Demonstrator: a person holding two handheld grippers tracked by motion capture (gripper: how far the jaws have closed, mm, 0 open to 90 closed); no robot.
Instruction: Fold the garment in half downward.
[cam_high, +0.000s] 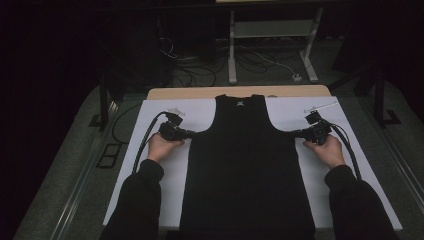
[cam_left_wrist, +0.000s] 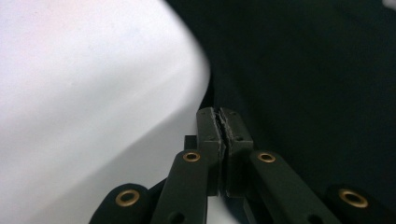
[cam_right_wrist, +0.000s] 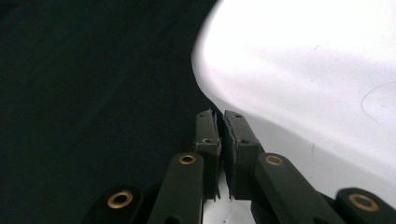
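Two claws, left claw (cam_high: 189, 133) and right claw (cam_high: 295, 133), are clenched on the black sleeveless cotton top (cam_high: 247, 170) at its side edges; such thin pinches may slip when lifting.

Lighting: dim room, dark corners; white sheet (cam_high: 160, 170) on the bench is the brightest area in the high view. Black tank top (cam_high: 245, 165) loses all fabric detail. Gripper views: sheet overexposed with glare, distance soft, near jaws sharp.
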